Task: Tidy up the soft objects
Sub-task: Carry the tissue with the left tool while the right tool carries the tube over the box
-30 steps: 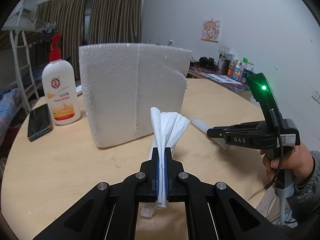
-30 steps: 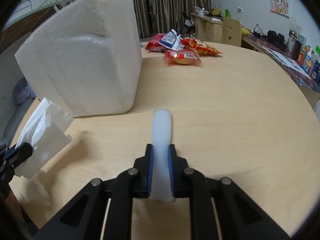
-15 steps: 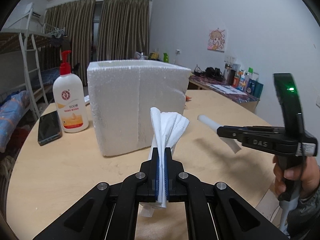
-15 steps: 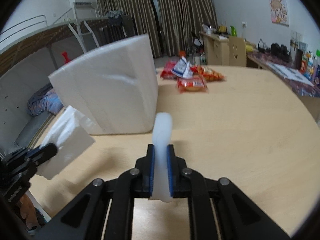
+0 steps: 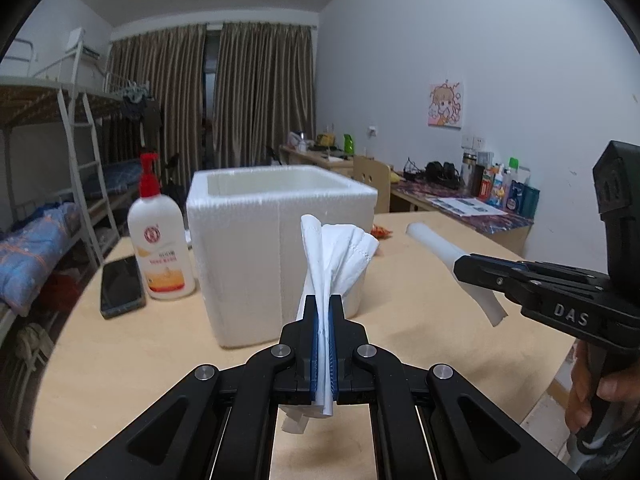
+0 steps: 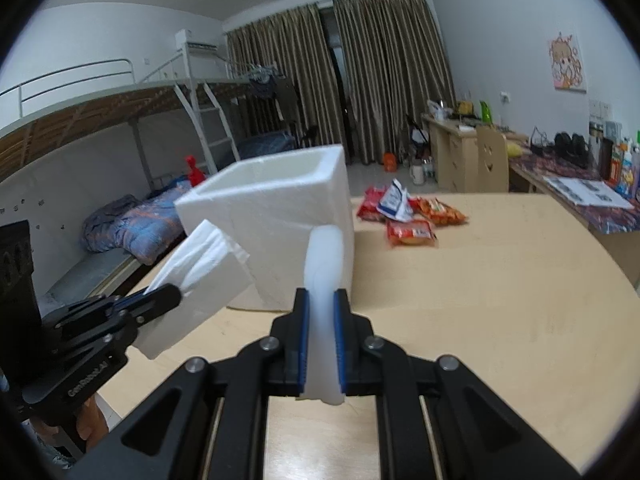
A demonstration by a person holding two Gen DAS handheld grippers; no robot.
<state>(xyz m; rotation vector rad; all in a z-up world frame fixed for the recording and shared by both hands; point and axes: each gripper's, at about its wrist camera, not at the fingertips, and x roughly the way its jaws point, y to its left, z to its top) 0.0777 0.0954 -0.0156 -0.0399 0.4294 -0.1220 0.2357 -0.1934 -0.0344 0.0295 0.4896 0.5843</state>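
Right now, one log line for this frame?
left gripper: shut on folded white paper tissue | right gripper: shut on white foam strip | both held above table, short of open white styrofoam box

We are observing a folded white tissue (image 5: 336, 252) standing upright, fanning out at its top, hanging clear above the table. A white foam strip (image 6: 324, 280) is being held lengthwise, also off the table. Beyond both, an open-topped white foam box (image 5: 276, 248) is sitting upright on the table.
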